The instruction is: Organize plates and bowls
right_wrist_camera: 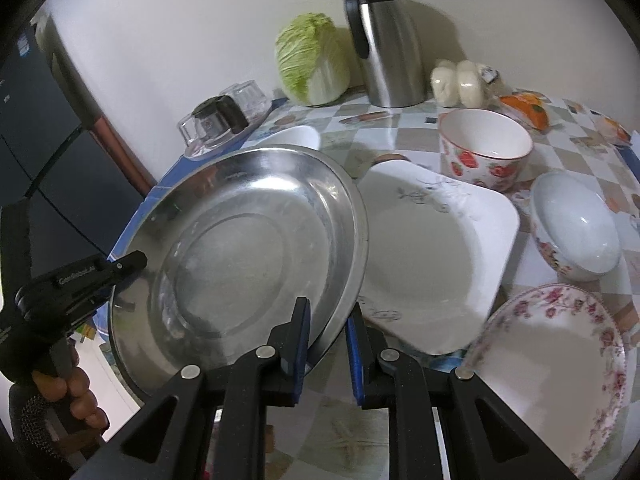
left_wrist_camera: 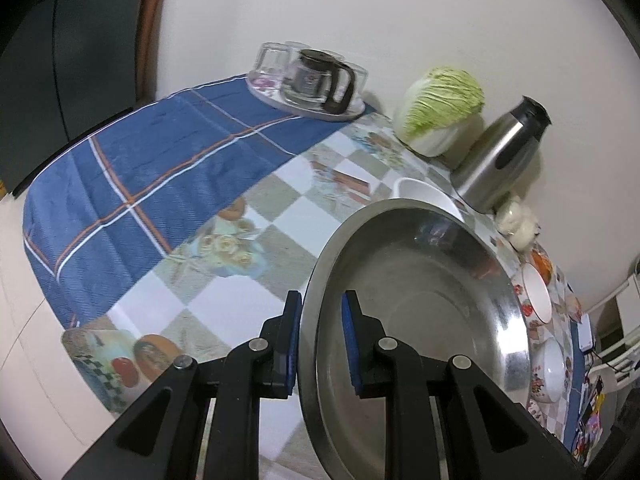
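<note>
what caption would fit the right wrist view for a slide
Both grippers, right and left, clamp opposite rims of a steel plate tilted above a square white plate.

Both views are evenly lit by soft indoor light from above, a little dim. The steel plate (right_wrist_camera: 240,248) shows pale glare on its rim and inner slope. The thermos (right_wrist_camera: 386,44) throws a soft shadow on the wall (right_wrist_camera: 180,20). Fisheye bends the edges strongly, and the corners go black. The flowered plate (right_wrist_camera: 556,364) looks slightly blurred.
</note>
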`<state>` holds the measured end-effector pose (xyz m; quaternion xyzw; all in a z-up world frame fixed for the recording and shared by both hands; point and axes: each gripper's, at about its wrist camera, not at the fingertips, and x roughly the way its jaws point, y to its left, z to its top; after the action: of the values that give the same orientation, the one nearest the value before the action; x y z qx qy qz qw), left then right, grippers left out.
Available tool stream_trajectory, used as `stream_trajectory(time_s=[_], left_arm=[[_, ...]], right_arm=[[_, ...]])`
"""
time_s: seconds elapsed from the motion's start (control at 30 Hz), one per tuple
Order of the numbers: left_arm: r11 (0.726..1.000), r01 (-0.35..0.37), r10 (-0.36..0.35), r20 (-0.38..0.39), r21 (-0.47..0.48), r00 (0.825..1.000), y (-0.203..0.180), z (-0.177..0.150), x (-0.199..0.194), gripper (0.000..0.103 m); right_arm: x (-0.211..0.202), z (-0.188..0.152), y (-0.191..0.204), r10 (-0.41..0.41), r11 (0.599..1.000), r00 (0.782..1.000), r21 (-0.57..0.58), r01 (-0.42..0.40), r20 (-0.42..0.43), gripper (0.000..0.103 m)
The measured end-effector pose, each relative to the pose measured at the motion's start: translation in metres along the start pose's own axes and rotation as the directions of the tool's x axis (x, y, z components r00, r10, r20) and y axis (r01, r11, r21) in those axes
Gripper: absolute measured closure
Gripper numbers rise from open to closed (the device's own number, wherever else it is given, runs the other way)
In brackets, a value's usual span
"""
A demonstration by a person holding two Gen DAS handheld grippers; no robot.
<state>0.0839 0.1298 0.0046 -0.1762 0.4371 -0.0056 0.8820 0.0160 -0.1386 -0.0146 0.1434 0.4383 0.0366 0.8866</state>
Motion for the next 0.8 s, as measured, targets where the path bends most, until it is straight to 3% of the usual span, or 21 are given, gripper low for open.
stream_trajectory(time_s=[0.5,0.8], left_arm=[[0.986,0.036,-0.026,-0.068,0.16,0.997,-0.084,-0.021,0.026,0.082],[0.974,0.033,-0.007,-0.119,0.223,0.993,-0.11,-0.033,0.05,0.082]], right_arm=[[-0.015,0.01,-0.075,-0.086,0.993,0.996,0.085,0.086,0.006,0.084],[-0.01,0.01,-0.106,-0.119,0.981,0.993,0.152,0.12,-0.016,0.083]])
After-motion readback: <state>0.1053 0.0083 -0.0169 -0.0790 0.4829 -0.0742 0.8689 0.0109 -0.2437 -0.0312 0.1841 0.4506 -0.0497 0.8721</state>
